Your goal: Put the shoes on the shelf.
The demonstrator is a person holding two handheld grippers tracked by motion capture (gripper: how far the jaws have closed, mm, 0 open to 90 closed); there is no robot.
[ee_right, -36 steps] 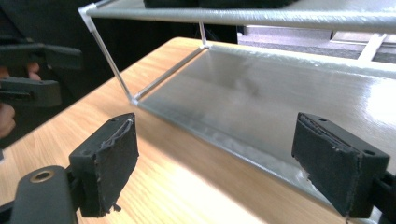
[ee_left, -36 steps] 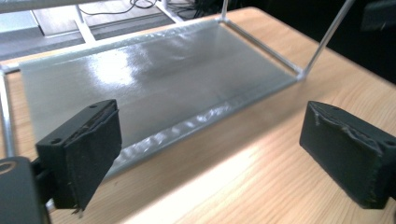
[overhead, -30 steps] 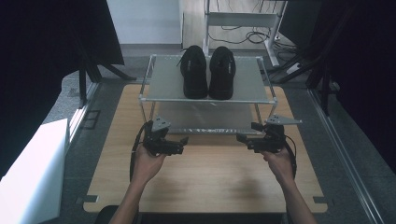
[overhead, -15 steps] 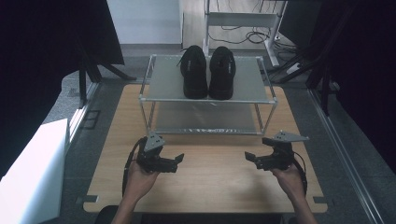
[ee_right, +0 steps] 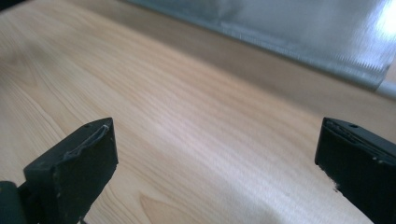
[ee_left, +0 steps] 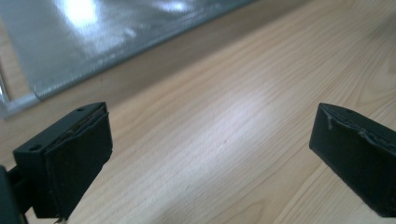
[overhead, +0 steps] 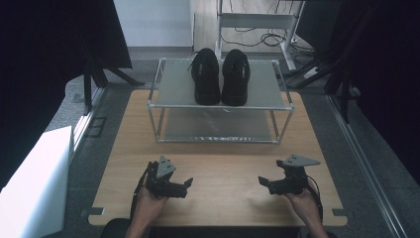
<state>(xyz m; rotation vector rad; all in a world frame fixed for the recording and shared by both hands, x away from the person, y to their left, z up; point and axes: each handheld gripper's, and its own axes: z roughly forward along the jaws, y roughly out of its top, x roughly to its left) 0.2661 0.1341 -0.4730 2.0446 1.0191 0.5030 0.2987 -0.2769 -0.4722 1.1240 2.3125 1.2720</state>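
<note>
Lower frame: left gripper (overhead: 187,184) and right gripper (overhead: 263,182), jaws spread, empty.
Upper centre: shoes (overhead: 221,76) on rack (overhead: 173,89), toes pointing away, roughly equidistant from both.

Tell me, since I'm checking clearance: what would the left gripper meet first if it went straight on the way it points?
Probably the right gripper, which faces it across bare tabletop. The left gripper tilts down, so it may meet wood first.

Person's forearms (overhead: 143,220) cut off at 6 o'clock edge, rack's lower shelf (overhead: 218,126) partly hidden beneath upper shelf, shoe (overhead: 205,77) details too dark to discern.
</note>
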